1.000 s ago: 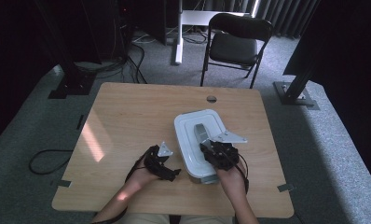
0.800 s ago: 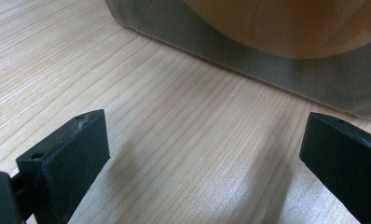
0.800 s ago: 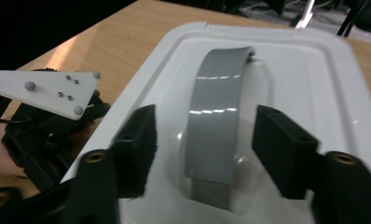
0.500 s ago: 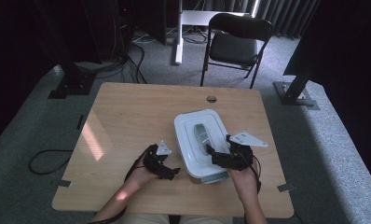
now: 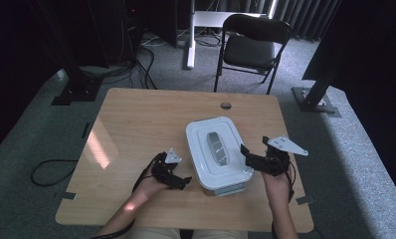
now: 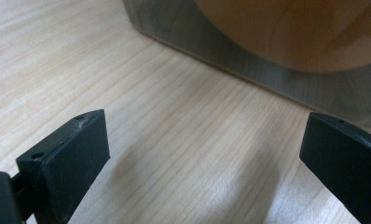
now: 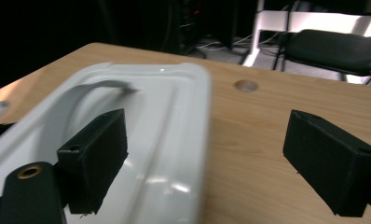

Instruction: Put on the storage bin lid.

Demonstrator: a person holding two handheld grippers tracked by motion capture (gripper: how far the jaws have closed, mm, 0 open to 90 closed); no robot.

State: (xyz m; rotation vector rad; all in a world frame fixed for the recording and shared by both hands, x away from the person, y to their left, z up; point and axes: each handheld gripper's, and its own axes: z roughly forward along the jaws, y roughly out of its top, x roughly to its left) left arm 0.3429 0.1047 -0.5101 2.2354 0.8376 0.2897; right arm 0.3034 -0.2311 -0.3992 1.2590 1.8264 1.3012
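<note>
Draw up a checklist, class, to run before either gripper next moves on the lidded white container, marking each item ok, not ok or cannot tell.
1. Left gripper open: ok, jaws wide apart.
2. Right gripper open: ok, jaws wide apart.
3. Lid seated on the container: ok, it covers the top.
4. Lid latched: cannot tell.
5. Handle unobstructed: ok, nothing over it.
6. Grippers flank the container: ok, one at each side, holding nothing.

The high view looks forward and down over the whole table [image 5: 136,124]. The left gripper view sits low, very near the tabletop, facing the white container's [image 5: 217,149] side wall. The right gripper view looks along the container's lid toward the black chair [image 7: 333,46], which the high view also shows.
</note>
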